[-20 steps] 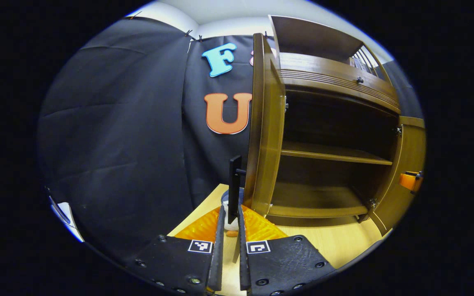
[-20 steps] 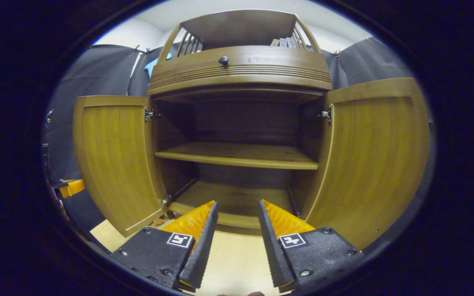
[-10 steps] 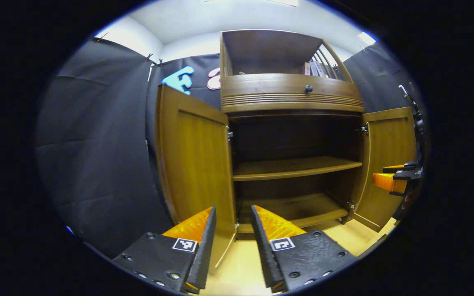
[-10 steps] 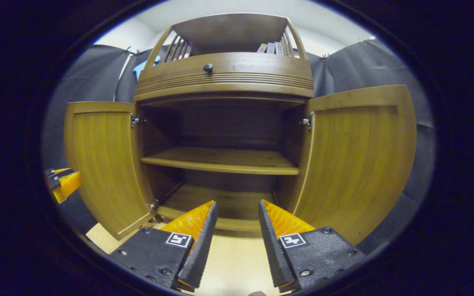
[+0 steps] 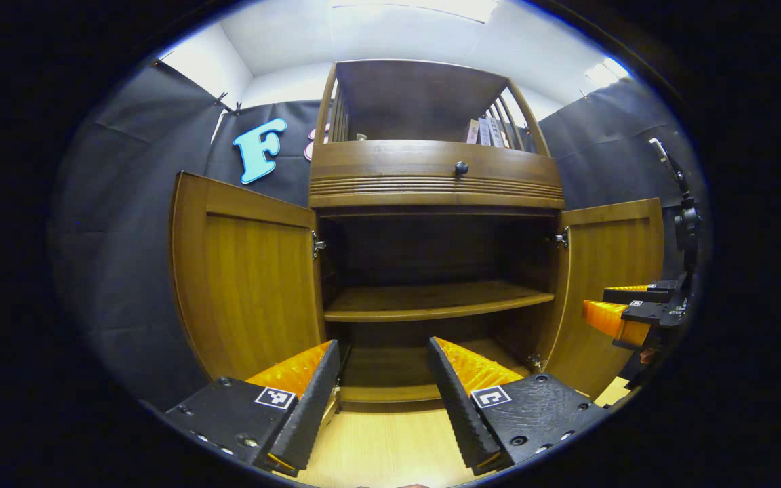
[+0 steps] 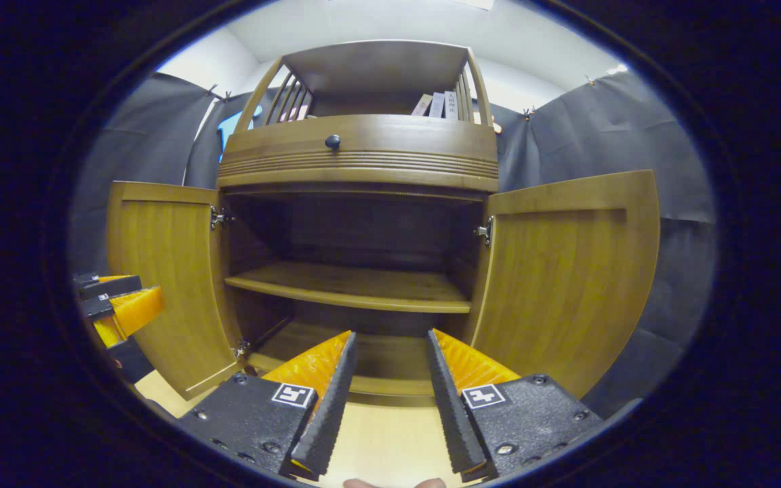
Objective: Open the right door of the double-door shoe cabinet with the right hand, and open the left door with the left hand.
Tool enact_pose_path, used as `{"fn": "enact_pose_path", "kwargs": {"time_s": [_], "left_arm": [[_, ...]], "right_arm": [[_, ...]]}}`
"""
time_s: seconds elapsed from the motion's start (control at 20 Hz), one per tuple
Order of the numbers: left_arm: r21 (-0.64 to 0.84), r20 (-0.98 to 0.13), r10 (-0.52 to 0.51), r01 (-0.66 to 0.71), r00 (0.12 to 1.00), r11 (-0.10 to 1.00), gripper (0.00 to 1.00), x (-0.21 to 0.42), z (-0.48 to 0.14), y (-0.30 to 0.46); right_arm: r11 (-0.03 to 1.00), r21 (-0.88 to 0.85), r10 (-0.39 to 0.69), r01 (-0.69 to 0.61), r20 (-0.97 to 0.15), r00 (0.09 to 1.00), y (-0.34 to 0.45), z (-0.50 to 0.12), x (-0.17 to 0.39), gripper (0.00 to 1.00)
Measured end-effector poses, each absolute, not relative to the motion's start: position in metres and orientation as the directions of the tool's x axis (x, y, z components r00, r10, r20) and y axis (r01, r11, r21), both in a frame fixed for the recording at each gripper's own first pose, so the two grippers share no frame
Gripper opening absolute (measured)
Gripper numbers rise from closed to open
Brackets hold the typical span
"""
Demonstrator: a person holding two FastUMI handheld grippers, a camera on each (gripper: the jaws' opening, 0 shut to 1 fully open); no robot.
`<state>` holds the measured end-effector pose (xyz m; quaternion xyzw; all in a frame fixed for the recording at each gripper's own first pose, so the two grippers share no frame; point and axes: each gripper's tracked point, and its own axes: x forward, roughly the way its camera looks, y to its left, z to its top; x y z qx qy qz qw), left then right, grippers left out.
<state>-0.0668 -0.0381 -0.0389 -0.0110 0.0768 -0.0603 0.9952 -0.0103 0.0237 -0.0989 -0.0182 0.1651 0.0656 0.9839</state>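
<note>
Both doors of the shoe cabinet (image 6: pixel 356 156) stand swung wide: left door (image 5: pixel 248 285), right door (image 6: pixel 567 278). My left gripper (image 5: pixel 380 400) and right gripper (image 6: pixel 387 400) gape, holding nothing. Panels look rigid, probably light on hinges; handles hidden, so grip the free edge.

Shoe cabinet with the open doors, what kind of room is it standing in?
Probably a recording booth, not a home: black cloth wall hangs behind the shoe cabinet, and a camera stand sits beside it.
</note>
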Motion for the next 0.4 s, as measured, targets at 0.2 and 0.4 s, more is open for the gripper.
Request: {"fn": "enact_pose_path", "kwargs": {"time_s": [0.2,0.4], "left_arm": [[-0.040,-0.136,-0.141,0.137,0.981,0.990,0.90,-0.063,-0.033,-0.050],[-0.055,-0.125,-0.136,0.130,0.983,0.990,0.83,-0.057,-0.030,-0.056]], "right_arm": [[0.992,0.000,0.118,-0.125,-0.325,0.938,0.018,-0.097,-0.010,0.98],[0.991,0.036,0.134,-0.129,-0.301,0.944,0.018,-0.085,-0.004,1.00]]}}
